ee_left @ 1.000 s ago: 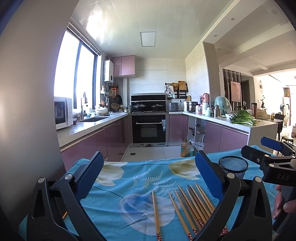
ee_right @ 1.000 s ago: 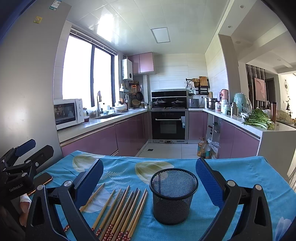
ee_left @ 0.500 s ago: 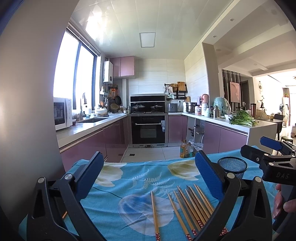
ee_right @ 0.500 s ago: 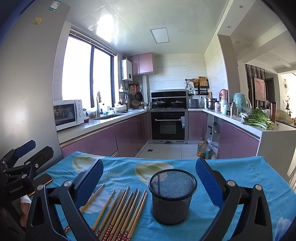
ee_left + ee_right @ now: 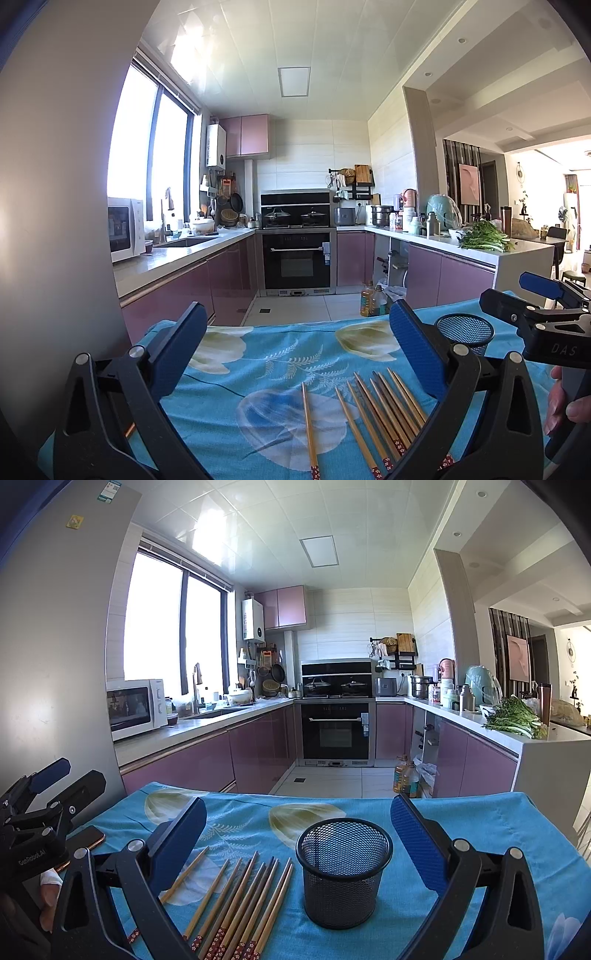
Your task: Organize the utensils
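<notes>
From the left wrist view, the left gripper (image 5: 295,347) hangs over the blue floral surface (image 5: 258,354), its fingers (image 5: 181,347) spread wide and empty. The chopsticks (image 5: 384,413) lie flat below, long axes running away from the camera, patterned red ends nearest; one lies apart to the left. The mesh cup (image 5: 465,330) stands beyond.

From the right wrist view, the right gripper (image 5: 298,834) also gapes wide, empty. The cup stands upright between its fingers' lines, the chopsticks just left of it, fanned slightly, tips pointing toward the kitchen.
</notes>
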The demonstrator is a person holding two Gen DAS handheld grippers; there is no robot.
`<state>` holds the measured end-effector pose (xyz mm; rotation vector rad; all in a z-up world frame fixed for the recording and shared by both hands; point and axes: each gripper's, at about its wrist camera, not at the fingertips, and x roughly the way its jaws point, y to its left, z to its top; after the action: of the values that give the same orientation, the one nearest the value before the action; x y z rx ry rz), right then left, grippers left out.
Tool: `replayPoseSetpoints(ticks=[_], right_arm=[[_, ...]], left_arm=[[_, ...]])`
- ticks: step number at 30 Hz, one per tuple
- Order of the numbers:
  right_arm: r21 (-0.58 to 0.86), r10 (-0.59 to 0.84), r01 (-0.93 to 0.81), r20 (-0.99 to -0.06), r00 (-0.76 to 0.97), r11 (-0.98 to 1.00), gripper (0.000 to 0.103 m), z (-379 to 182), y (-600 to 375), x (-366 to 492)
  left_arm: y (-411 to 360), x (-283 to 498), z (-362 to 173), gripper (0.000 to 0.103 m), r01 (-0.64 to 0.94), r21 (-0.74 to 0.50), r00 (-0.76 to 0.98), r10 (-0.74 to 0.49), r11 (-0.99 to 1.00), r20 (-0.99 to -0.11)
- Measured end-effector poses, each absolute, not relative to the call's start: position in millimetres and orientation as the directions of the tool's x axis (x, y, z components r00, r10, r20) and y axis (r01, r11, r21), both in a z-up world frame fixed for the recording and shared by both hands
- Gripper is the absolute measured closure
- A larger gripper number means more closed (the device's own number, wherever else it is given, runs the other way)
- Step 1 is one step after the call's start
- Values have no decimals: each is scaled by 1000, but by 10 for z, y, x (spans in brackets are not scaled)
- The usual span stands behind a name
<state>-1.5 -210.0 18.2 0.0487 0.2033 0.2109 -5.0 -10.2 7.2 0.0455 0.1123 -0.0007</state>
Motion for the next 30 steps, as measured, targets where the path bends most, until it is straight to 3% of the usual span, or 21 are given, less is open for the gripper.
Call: replayPoseSetpoints(ticks=[30], right_arm=[[74,210,-199,-191,959,977,6,171,-2081,-21]], left_arm=[[-77,-85,54,6,3,42,994,2,999,-110]])
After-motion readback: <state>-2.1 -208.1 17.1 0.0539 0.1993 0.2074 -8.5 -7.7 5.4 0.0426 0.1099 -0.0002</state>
